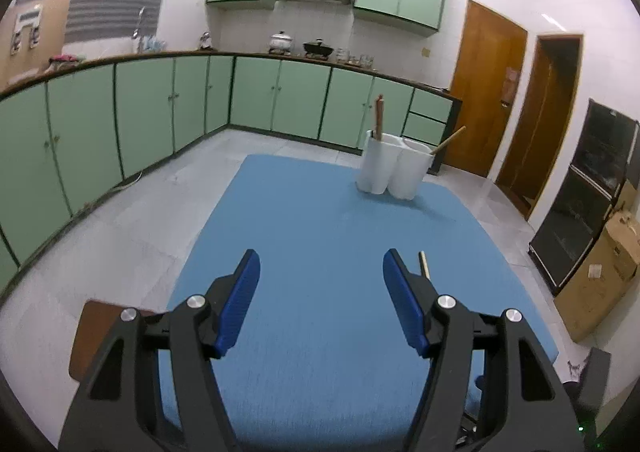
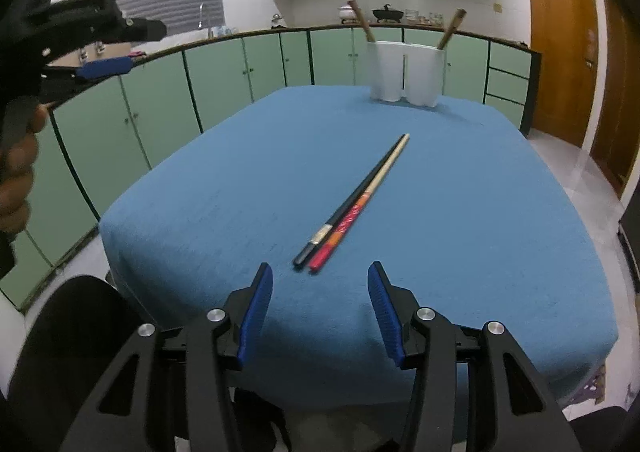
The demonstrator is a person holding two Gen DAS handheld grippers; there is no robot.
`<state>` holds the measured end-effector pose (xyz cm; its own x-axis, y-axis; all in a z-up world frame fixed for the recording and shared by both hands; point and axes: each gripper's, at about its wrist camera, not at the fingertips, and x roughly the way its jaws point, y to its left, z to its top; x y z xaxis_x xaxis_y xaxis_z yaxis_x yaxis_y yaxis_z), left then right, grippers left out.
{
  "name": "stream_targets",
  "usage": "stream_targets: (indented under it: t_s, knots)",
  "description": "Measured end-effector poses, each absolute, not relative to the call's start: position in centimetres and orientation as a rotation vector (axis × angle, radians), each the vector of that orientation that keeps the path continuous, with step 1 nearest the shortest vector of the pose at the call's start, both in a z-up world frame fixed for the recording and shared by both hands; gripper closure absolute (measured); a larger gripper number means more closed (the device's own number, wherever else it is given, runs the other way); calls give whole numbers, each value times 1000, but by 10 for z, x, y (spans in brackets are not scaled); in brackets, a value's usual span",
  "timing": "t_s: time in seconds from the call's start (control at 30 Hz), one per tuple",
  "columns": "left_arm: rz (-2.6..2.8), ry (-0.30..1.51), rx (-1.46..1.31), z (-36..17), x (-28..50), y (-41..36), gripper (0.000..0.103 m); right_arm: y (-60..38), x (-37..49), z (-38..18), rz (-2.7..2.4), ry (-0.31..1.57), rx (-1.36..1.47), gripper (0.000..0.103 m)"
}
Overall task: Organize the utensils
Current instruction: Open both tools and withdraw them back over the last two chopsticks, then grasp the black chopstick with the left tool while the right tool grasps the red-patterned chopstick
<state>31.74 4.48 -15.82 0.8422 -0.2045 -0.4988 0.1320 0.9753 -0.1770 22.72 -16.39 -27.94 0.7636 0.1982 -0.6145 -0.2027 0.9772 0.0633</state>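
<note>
Nearest the right wrist camera, the right gripper (image 2: pixel 320 308) hangs low over the near edge of a bench covered with a blue cloth (image 2: pixel 480 252). Its blue-padded jaws are spread apart with nothing between them.

Just beyond the jaws, and roughly in line with the gap between them, two chopsticks (image 2: pixel 352 204) lie side by side on the cloth, touching along their length. One is black; the other is red and orange at its near end and pale wood at its far end. Their thick ends point toward the jaws and their tips angle away to the right. The jaws do not touch them.

At the far edge of the bench stands a white utensil holder (image 2: pixel 406 72) with two compartments. One brown wooden handle (image 2: pixel 362 22) leans out of the left compartment and another (image 2: pixel 452 28) leans out of the right.

At the left edge of this view, the left gripper (image 2: pixel 108 48) is held up in the air by a person's hand (image 2: pixel 16 168), well away from the chopsticks.

From the left wrist camera, the left gripper's (image 1: pixel 322 300) jaws are spread wide and empty above bare blue cloth. The tip of one chopstick (image 1: pixel 424 264) shows just beside the right jaw. The holder (image 1: pixel 394 166) stands farther off to the right, with green kitchen cabinets (image 1: pixel 160 108) behind.
</note>
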Motion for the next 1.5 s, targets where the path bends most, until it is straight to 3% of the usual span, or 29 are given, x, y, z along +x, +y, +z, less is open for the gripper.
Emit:
stream_targets:
  t_s: [1.17,1.5]
  knots:
    - [-254,657,-96,-226,308,4,41,-231,253,-287,58,671,61,53]
    - [-227,682,-100,-248,302,5,41,-200,256,-293,164,643,20,52]
